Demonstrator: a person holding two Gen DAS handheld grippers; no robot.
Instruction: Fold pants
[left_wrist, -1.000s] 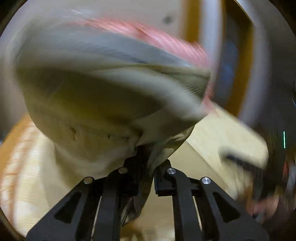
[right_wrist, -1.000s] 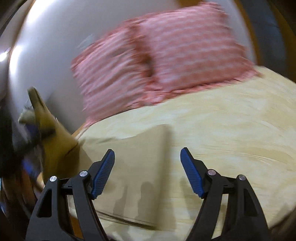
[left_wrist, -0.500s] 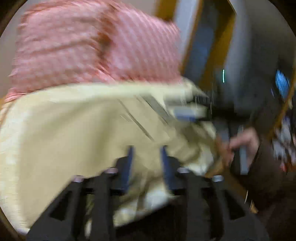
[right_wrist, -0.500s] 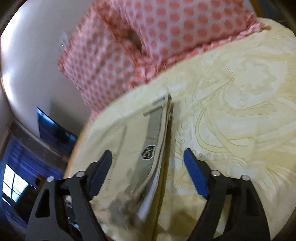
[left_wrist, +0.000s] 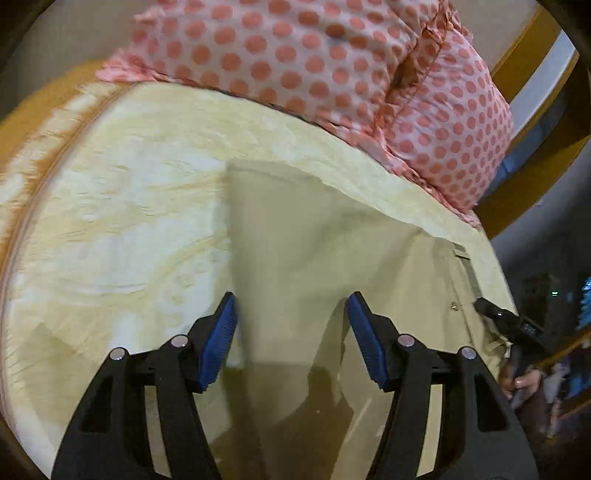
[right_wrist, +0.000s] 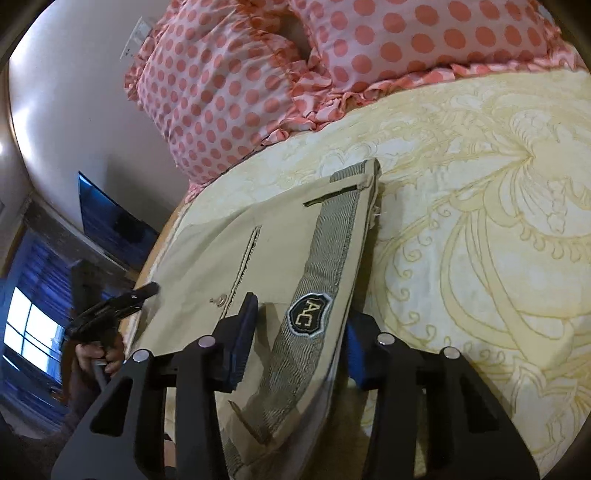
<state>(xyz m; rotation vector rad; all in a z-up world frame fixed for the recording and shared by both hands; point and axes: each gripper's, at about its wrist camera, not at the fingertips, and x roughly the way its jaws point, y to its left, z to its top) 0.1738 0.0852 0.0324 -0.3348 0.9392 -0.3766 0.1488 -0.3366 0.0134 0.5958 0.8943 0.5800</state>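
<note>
Left wrist view: my left gripper (left_wrist: 291, 332) hangs wide open over the tan pants (left_wrist: 314, 236) lying on the bed (left_wrist: 110, 206). My right gripper (right_wrist: 299, 332) gapes, straddling the waistband (right_wrist: 328, 251).

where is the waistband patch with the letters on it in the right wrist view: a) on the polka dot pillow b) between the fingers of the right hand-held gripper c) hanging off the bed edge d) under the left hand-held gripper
b: the dark patch sits on the pants' ribbed waistband, in the gap between the open blue-padded fingers of the right hand-held gripper, which closes on nothing.
</note>
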